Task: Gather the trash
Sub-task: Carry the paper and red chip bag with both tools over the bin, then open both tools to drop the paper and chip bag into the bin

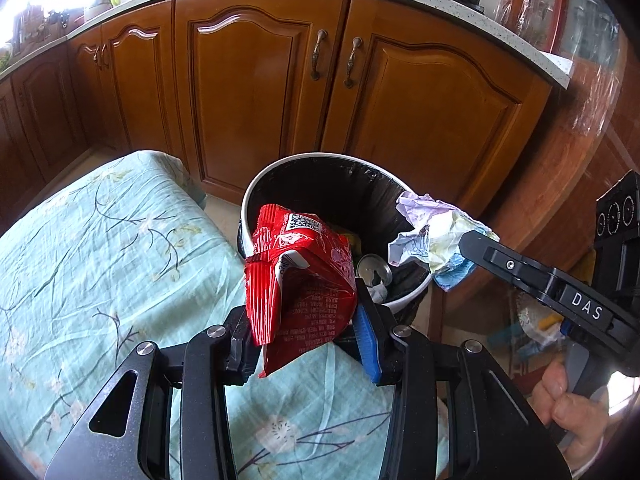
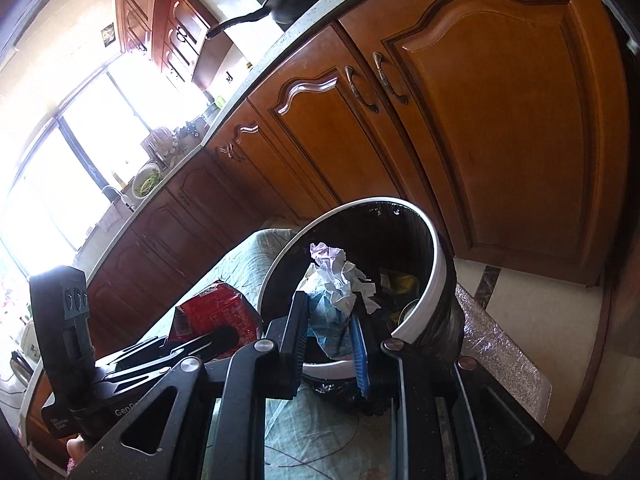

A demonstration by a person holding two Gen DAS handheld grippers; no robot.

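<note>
1. The flower-print cloth [image 1: 100,240] covered the counter at the left, and the bin stood just beyond its right edge.
2. The left claw [image 1: 308,344] pinched a red snack wrapper [image 1: 304,276], its long axis upright, at the near rim of the white-rimmed bin [image 1: 320,158]; the opening lay directly ahead.
3. The right claw [image 2: 330,344] pinched crumpled paper [image 2: 334,276] over the bin mouth, angled in from the right and down.
4. The right claw appeared nearer to release.
</note>
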